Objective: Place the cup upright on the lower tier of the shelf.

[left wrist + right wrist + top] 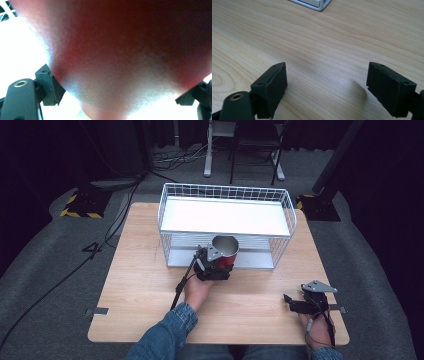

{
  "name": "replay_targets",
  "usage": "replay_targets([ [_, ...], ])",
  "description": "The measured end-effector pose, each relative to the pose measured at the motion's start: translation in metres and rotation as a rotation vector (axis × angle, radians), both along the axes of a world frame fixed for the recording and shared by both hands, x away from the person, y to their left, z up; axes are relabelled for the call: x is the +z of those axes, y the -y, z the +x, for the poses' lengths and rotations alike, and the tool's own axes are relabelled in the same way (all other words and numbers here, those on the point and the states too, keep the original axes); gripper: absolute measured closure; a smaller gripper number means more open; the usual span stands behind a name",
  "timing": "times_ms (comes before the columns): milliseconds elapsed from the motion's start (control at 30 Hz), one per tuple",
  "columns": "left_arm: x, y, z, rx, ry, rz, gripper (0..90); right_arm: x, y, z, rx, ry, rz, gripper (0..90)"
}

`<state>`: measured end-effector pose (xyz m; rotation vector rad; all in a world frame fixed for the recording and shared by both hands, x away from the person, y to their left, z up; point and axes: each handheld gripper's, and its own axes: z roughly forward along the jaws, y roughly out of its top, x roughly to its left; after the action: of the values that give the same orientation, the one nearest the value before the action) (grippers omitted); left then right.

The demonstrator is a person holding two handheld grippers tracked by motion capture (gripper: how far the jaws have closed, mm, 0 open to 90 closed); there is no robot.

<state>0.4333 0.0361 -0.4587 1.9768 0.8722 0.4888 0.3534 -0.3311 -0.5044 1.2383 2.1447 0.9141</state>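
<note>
Care with the left gripper (220,262), clamped on the red cup (225,251): keep it upright clearing the wire rack (225,234); right gripper (292,302) rests unclenched, empty.

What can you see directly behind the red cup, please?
Behind the red cup stands the white wire basket with its white shelf. The cup and left tool cover part of its lower front.

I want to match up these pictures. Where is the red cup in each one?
High view: cup at the middle, clamped in the left gripper, before the rack.
Left gripper view: cup close up, between the jaws.
Right gripper view: table and the open right gripper.
Shared landmark: the rack, by its white wire or base.
</note>
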Motion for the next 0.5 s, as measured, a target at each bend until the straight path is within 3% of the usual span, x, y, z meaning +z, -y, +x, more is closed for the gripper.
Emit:
replay_targets([
  [400, -0.006, 0.002, 0.028, 0.081, 0.003, -0.048, 16.3, 0.000, -0.001, -0.001, -0.004, 0.002, -0.001, 17.3],
  [433, -0.005, 0.000, 0.034, 0.011, 0.021, -0.008, 16.4, 0.000, -0.001, -0.001, -0.003, 0.003, -0.002, 17.2],
  [467, -0.005, 0.000, 0.037, 0.020, 0.049, 0.001, 16.3, 0.000, -0.001, -0.001, -0.003, 0.003, -0.003, 17.2],
  [500, -0.005, 0.003, 0.034, 0.090, 0.043, -0.013, 16.3, 0.000, -0.001, -0.001, -0.003, 0.003, -0.003, 17.3],
])
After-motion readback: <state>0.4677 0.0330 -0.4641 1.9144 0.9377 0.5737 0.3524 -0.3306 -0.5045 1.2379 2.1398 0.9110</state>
